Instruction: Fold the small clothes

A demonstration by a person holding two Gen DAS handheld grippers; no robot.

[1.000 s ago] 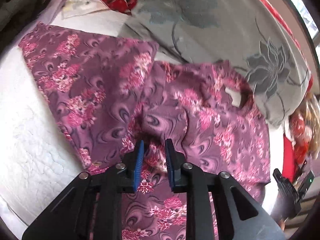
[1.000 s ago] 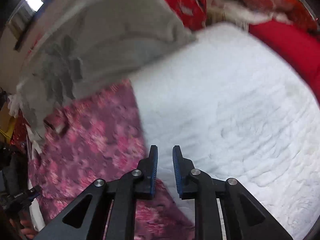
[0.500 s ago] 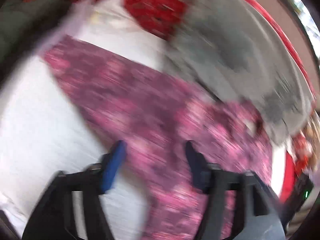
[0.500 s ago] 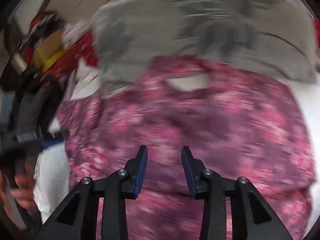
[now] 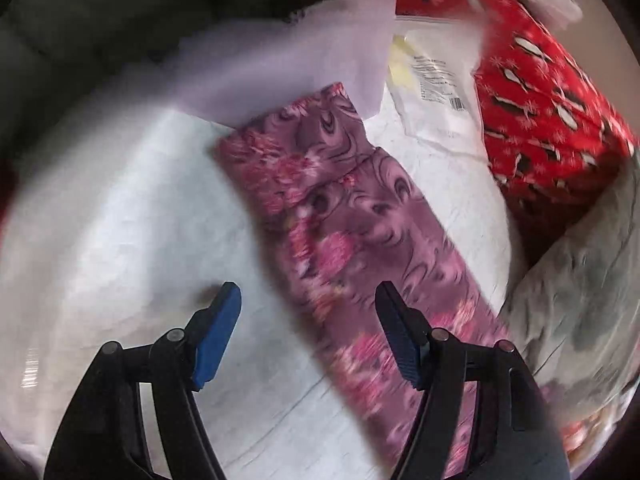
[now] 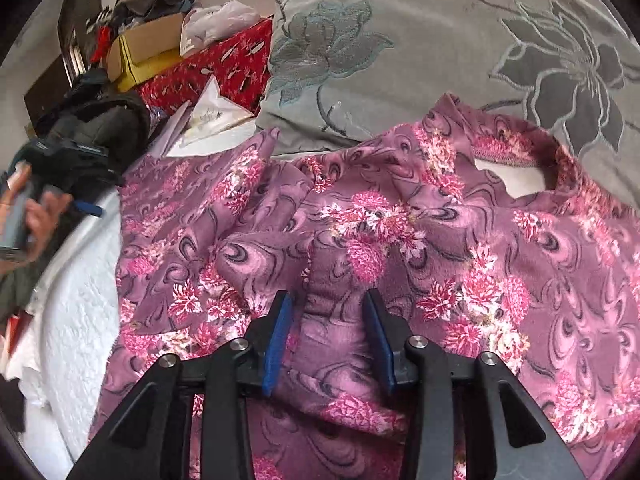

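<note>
A small purple top with pink flowers (image 6: 460,240) lies spread on the white bed, neck opening at the far right. One sleeve is folded over its middle. My right gripper (image 6: 328,336) is open, its fingers either side of a raised fold of that fabric. In the left wrist view the other sleeve (image 5: 352,220) stretches out flat across the white cover. My left gripper (image 5: 308,328) is wide open and empty, hovering at the sleeve's near edge, left finger over bare cover.
A grey flowered pillow (image 6: 440,40) lies behind the top, also in the left wrist view (image 5: 580,300). A red patterned cushion (image 5: 540,100), a plastic packet (image 5: 432,80) and dark clothing (image 6: 100,120) crowd the far left. White quilted cover (image 5: 120,240) lies left of the sleeve.
My left gripper let go of the fabric, opened wide and swung left to the outstretched sleeve. My right gripper opened, swung from the bare cover onto the top, and now straddles a fold.
</note>
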